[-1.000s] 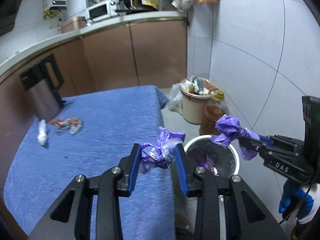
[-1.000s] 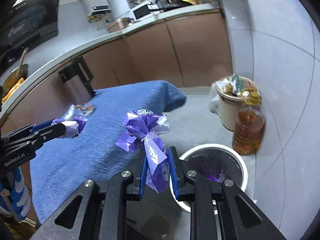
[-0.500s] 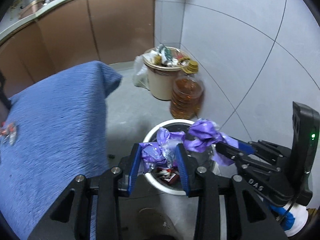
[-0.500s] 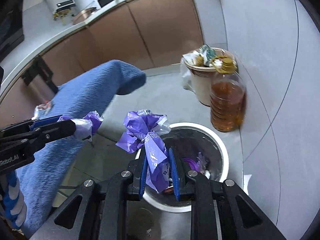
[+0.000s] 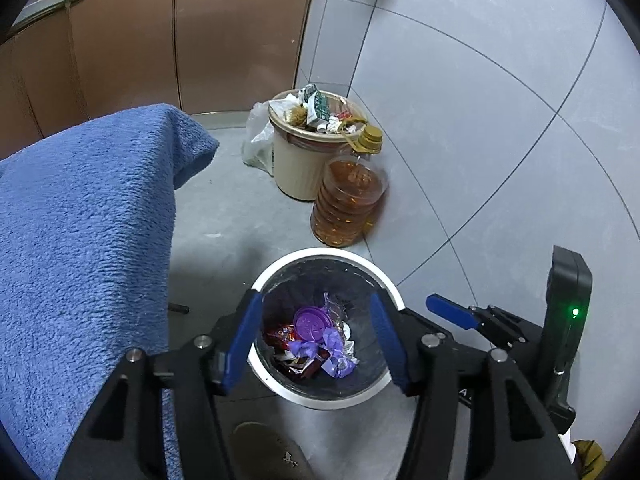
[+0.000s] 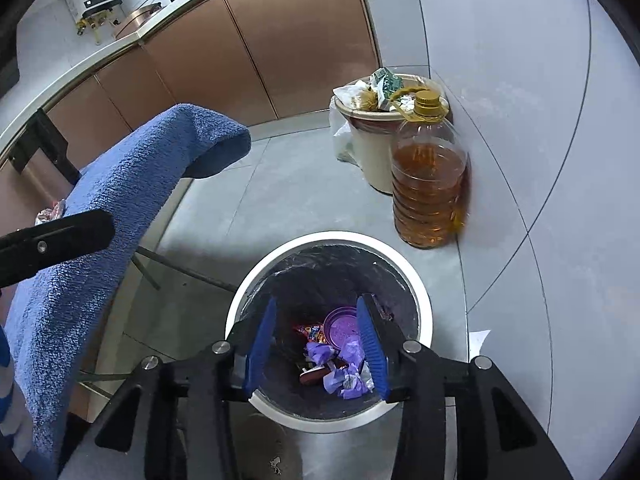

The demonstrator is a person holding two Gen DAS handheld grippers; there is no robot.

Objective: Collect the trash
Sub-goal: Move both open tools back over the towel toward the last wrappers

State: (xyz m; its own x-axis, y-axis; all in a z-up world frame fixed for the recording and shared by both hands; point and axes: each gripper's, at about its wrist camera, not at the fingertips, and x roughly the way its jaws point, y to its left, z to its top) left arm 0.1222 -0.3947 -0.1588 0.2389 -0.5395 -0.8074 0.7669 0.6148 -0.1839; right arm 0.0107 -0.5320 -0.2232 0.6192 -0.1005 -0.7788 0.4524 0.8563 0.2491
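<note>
Both your left gripper (image 5: pixel 316 344) and right gripper (image 6: pixel 320 350) hang over the white-rimmed trash bin (image 5: pixel 276 276), fingers just spread and empty. Purple wrappers (image 5: pixel 334 354) lie in the bin, directly below. Remaining wrapper (image 6: pixel 50 213) sits on the blue-covered worktop (image 6: pixel 132 184), left, nearer your left hand.
</note>
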